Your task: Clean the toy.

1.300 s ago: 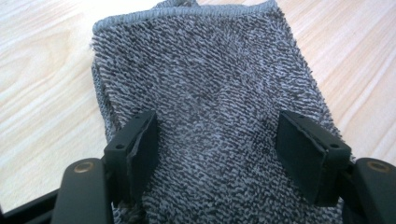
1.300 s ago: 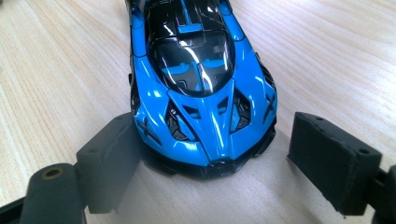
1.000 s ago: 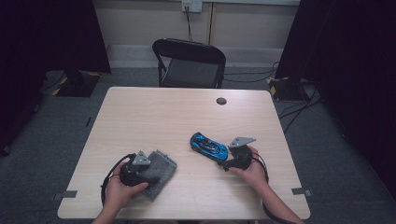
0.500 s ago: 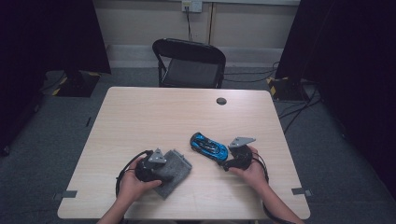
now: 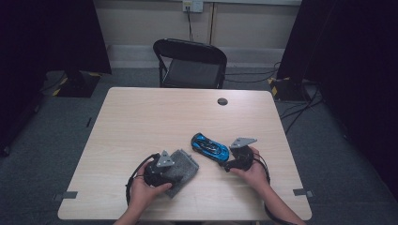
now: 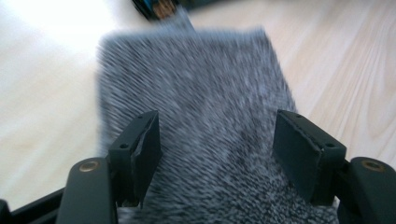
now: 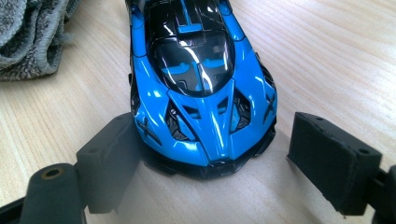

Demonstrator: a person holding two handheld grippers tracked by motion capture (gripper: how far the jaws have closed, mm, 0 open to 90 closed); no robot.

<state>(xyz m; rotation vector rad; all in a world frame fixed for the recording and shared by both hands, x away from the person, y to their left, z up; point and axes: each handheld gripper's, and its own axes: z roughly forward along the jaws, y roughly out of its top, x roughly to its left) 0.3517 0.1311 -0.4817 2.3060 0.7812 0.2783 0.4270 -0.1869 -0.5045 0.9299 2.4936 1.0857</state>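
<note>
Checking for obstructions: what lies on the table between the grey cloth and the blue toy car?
Nothing: the high view shows bare tabletop between grey cloth and blue toy car.

A black folding chair (image 5: 190, 63) behind the table (image 5: 155, 117), perhaps a grommet (image 5: 222, 101).

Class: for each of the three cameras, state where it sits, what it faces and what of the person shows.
High view: above the table, looking down; forearms, both hand-held grippers.
Left gripper view: on the left hand-held gripper, facing the grey cloth.
Right gripper view: on the right hand-held gripper, facing the blue toy car.
All three share cloth and car.
</note>
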